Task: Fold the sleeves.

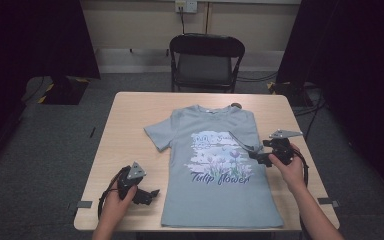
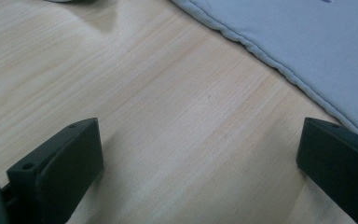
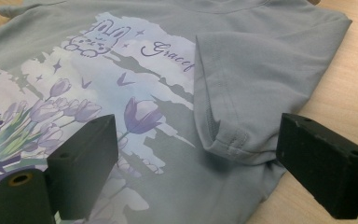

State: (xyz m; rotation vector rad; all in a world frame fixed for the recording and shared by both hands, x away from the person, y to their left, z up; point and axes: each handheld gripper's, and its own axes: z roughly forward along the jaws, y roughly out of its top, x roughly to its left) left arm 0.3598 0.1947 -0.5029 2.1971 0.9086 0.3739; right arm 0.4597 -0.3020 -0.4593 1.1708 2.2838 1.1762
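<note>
Folding job underway, right sleeve already tucked in

The grey-blue cotton T-shirt with the tulip print (image 1: 215,170) is lying flat, front up, mid-desk on the light wooden desk (image 1: 130,125). The right tool (image 1: 258,155) is sitting by the folded-in sleeve (image 3: 223,107) with jaws apart, gripping nothing. The left tool (image 1: 152,193) is hanging open at the near left hem. Next up, I'd guess: pinching the left sleeve (image 1: 159,134) and folding it inward.

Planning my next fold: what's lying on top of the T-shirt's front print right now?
The folded-in sleeve lies on the T-shirt, over the print's right edge; it cuts off the word after "Gracef". What it hides cannot be seen. The right gripper, jaws open, sits at the sleeve's cuff.
</note>
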